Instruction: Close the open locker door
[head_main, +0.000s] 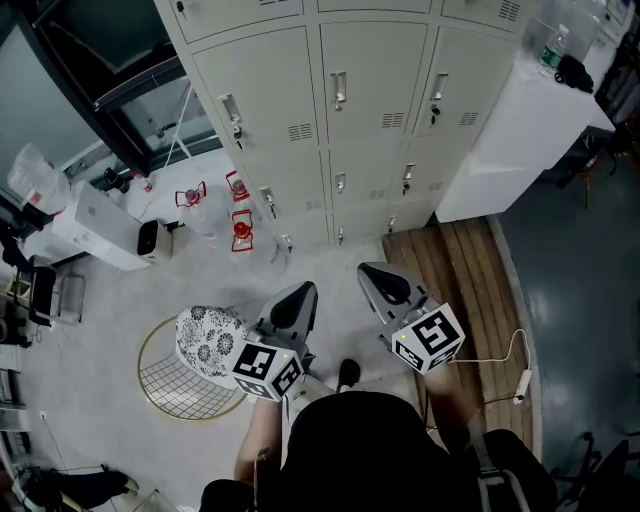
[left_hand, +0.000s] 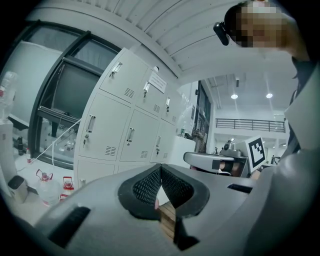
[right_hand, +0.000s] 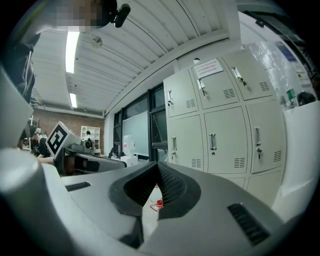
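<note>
locker doors (head_main: 375, 85) shut; patterned cloth (head_main: 208, 340) on wire basket (head_main: 165, 392)

3 red-topped jugs (head_main: 242, 230) stand apart from a wire basket (head_main: 165, 388) and wooden platform (head_main: 465, 270).

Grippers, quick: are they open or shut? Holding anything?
Left gripper: jaws closed, holding nothing.
Right gripper: jaws closed, holding nothing.

Wire basket (head_main: 172, 388) before lockers (head_main: 375, 120)
</note>
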